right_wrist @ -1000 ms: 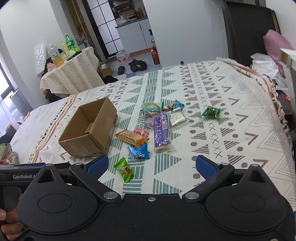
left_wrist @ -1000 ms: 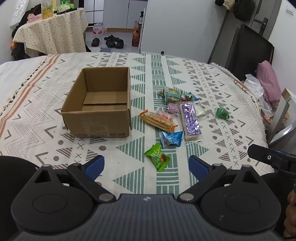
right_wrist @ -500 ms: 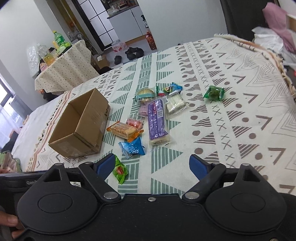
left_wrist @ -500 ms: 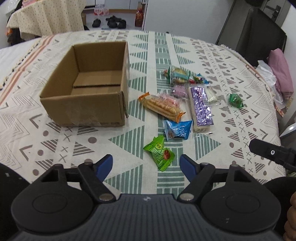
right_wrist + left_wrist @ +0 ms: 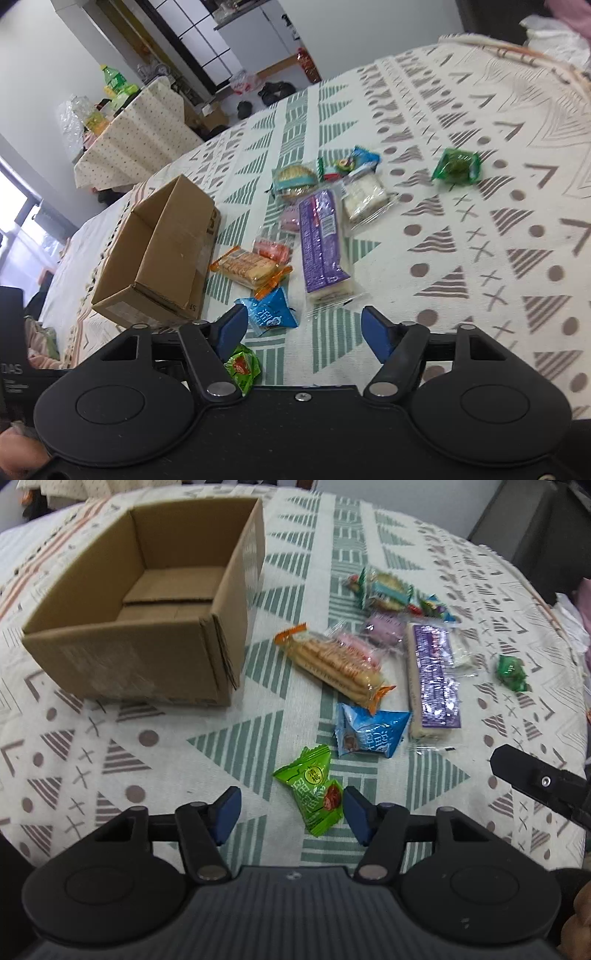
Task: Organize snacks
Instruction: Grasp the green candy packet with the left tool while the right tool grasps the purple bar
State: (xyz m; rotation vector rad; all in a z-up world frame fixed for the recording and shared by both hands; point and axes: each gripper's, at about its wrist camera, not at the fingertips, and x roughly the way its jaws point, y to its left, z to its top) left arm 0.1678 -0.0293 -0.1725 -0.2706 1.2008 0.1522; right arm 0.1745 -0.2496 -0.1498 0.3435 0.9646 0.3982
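Observation:
An open, empty cardboard box (image 5: 155, 602) stands on the patterned cloth; it also shows in the right wrist view (image 5: 162, 254). Snacks lie to its right: a light green packet (image 5: 312, 786), a blue packet (image 5: 369, 734), an orange biscuit pack (image 5: 332, 664), a long purple pack (image 5: 434, 675) and a small dark green packet (image 5: 511, 672). My left gripper (image 5: 288, 814) is open, low over the cloth, with the light green packet between its fingertips. My right gripper (image 5: 301, 332) is open and empty, just short of the blue packet (image 5: 269, 314) and the purple pack (image 5: 323, 236).
More snacks lie behind: a round cracker pack (image 5: 384, 589), a pink one (image 5: 382, 627) and a clear-wrapped white one (image 5: 364, 194). The right gripper's body (image 5: 543, 779) shows at the right of the left wrist view. A side table with bottles (image 5: 125, 125) stands beyond the bed.
Both grippers have moved forward and down toward the snacks. The left gripper's fingers have narrowed and now straddle the light green packet. The snacks and box have not moved.

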